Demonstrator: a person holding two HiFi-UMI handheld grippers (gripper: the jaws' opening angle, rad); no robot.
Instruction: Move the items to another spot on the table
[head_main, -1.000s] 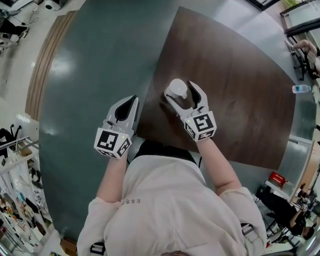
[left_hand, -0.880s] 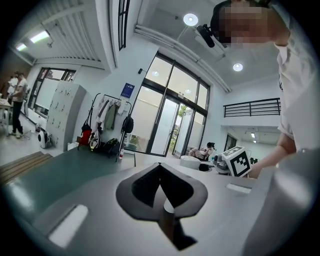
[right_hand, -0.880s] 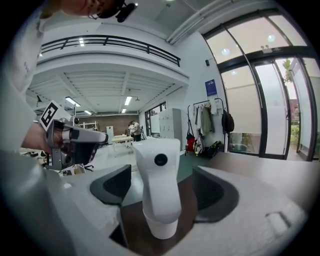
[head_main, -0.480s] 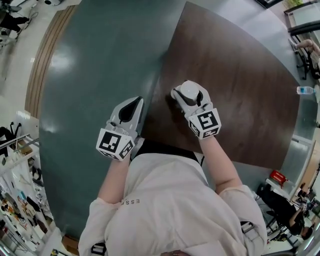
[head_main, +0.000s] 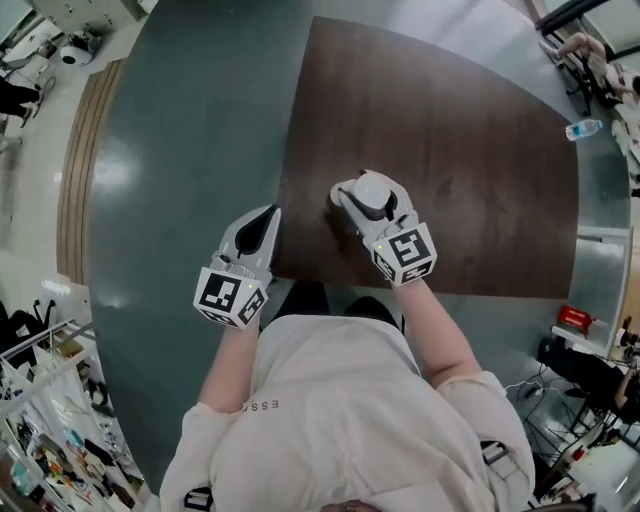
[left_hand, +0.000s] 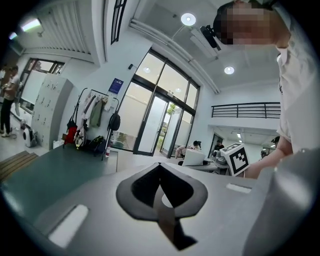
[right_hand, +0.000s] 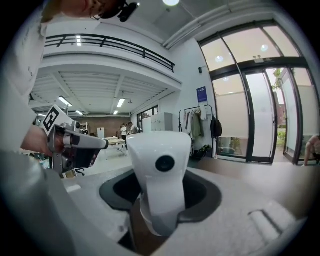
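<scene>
My right claw (head_main: 368, 203) has just closed on the white device (right_hand: 159, 170), which stands upright between its jaws at mid-frame, near the counter's (head_main: 460, 140) lower edge. My left claw (head_main: 265, 218), pressed together and empty, sits further left, so I judge the move is the right's.

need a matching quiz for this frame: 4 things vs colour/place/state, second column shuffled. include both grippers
Things:
1. left gripper
2. right gripper
3. table
4. water bottle

Descriptions:
a. dark brown
b. fingers together, nothing held
c. far right, beyond the table's edge
d. clamped on the white device

Pairs: 1-b, 2-d, 3-a, 4-c

Note: the right gripper's fingers have just been closing, with the white device between them.
</scene>
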